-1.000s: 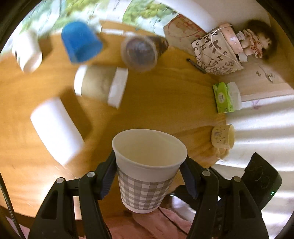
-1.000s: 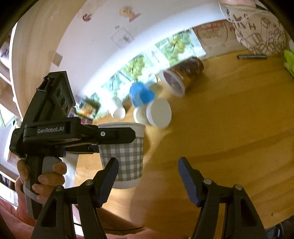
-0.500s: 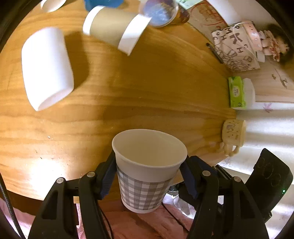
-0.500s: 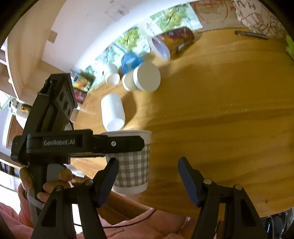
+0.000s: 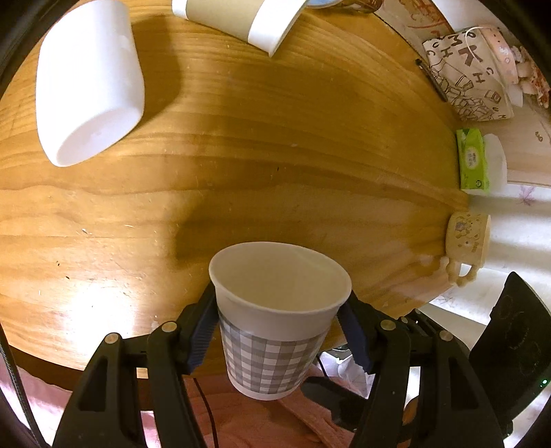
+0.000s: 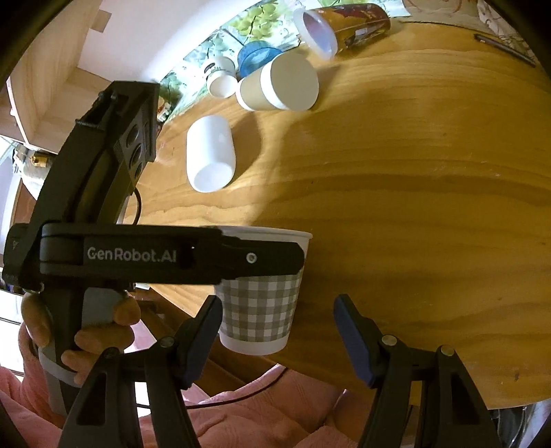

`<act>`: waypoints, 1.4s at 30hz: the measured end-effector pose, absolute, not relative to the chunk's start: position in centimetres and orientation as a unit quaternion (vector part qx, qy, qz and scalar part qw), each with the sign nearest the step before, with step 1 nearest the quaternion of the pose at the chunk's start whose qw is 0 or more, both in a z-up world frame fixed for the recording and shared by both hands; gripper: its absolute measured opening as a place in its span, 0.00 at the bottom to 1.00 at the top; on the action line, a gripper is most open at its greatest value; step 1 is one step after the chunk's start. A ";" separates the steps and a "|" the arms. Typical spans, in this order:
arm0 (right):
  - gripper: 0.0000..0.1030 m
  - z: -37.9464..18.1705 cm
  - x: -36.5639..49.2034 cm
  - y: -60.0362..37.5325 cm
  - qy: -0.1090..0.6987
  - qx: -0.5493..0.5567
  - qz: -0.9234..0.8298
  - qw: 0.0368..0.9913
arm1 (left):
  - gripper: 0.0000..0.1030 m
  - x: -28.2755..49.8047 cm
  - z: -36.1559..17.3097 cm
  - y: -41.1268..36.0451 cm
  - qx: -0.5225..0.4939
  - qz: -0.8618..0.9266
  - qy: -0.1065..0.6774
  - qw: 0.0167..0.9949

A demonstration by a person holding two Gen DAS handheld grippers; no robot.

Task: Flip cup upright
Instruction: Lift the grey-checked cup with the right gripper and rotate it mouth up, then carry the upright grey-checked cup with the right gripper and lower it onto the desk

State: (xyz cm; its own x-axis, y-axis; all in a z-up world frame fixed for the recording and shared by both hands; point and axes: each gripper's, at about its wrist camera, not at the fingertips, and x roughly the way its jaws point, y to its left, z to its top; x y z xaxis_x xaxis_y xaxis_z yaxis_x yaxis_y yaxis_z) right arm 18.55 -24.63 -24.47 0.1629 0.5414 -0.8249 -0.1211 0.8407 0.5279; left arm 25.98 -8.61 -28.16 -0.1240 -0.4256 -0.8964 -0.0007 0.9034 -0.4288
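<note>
My left gripper [image 5: 279, 331] is shut on a grey-checked paper cup [image 5: 275, 324], mouth up and upright, held in the air near the front edge of the wooden table [image 5: 275, 165]. In the right wrist view the same cup [image 6: 261, 310] hangs in the left gripper [image 6: 265, 258], its base above the table edge. My right gripper [image 6: 279, 337] is open and empty, just below and to the right of the cup, not touching it.
A white cup [image 5: 89, 82] lies on its side at the far left. A tan cup with a white lid [image 6: 279, 86], a blue cup [image 6: 256, 57] and a clear-lidded cup [image 6: 341, 31] lie further back. A patterned bag [image 5: 468, 75], a green tissue pack [image 5: 473, 162] and a small mug [image 5: 466, 237] are on the right.
My left gripper has carried the upright cup forward and lower over the table's front edge. The right gripper has stayed open beside it.
</note>
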 end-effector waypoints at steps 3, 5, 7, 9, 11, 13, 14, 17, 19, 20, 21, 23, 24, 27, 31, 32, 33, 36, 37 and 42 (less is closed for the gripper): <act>0.66 -24.6 18.6 -24.5 0.610 0.172 0.221 0.741 | 0.69 25.8 -28.6 -8.9 -0.149 -0.164 0.736 0.639; 0.66 -24.7 18.5 -24.6 0.611 0.172 0.218 0.741 | 0.70 25.8 -28.6 -8.9 -0.144 -0.166 0.735 0.641; 0.66 -24.9 18.7 -24.6 0.613 0.173 0.214 0.741 | 0.70 25.8 -28.5 -9.1 -0.136 -0.167 0.736 0.643; 0.66 -25.0 18.7 -24.7 0.614 0.175 0.210 0.740 | 0.70 25.8 -28.4 -9.4 -0.133 -0.167 0.735 0.644; 0.66 -25.1 18.7 -24.8 0.614 0.178 0.208 0.740 | 0.70 25.8 -28.4 -9.6 -0.132 -0.165 0.736 0.644; 0.66 -25.1 18.7 -24.9 0.614 0.179 0.208 0.740 | 0.70 25.8 -28.4 -9.8 -0.130 -0.164 0.736 0.643; 0.66 -25.2 18.8 -24.7 0.614 0.179 0.208 0.740 | 0.70 25.8 -28.4 -9.8 -0.129 -0.164 0.737 0.643; 0.66 -25.3 19.0 -24.5 0.615 0.179 0.210 0.739 | 0.76 25.7 -28.5 -9.8 -0.131 -0.163 0.738 0.641; 0.66 -25.4 19.0 -24.4 0.615 0.179 0.213 0.738 | 0.82 25.7 -28.6 -9.7 -0.134 -0.160 0.739 0.641; 0.66 -25.4 19.0 -24.4 0.615 0.180 0.215 0.737 | 0.82 25.7 -28.5 -9.7 -0.136 -0.159 0.739 0.641; 0.66 -25.5 19.0 -24.3 0.616 0.179 0.217 0.736 | 0.82 25.7 -28.5 -9.7 -0.137 -0.159 0.739 0.640; 0.66 -25.5 19.0 -24.3 0.617 0.179 0.219 0.734 | 0.82 25.6 -28.5 -9.6 -0.137 -0.158 0.740 0.639; 0.66 -25.6 19.0 -24.3 0.618 0.179 0.220 0.734 | 0.82 25.5 -28.5 -9.5 -0.136 -0.158 0.740 0.639; 0.66 -25.7 19.0 -24.2 0.618 0.182 0.223 0.732 | 0.82 25.4 -28.2 -9.5 -0.135 -0.155 0.741 0.639; 0.66 -25.9 19.0 -24.1 0.616 0.182 0.228 0.732 | 0.82 25.0 -27.3 -9.3 -0.131 -0.155 0.736 0.646; 0.66 -25.9 19.0 -24.2 0.615 0.183 0.230 0.731 | 0.82 24.9 -27.1 -9.3 -0.131 -0.155 0.734 0.648; 0.66 -25.9 19.0 -24.1 0.615 0.185 0.232 0.730 | 0.82 24.8 -26.9 -9.2 -0.131 -0.157 0.732 0.650; 0.66 -26.0 19.1 -23.8 0.614 0.183 0.237 0.730 | 0.82 24.5 -26.1 -8.8 -0.129 -0.157 0.726 0.657; 0.66 -26.0 19.2 -23.7 0.613 0.181 0.238 0.731 | 0.82 24.3 -25.8 -8.5 -0.130 -0.157 0.722 0.662; 0.66 -26.0 19.5 -23.5 0.608 0.183 0.243 0.733 | 0.82 23.6 -24.4 -7.1 -0.137 -0.156 0.706 0.678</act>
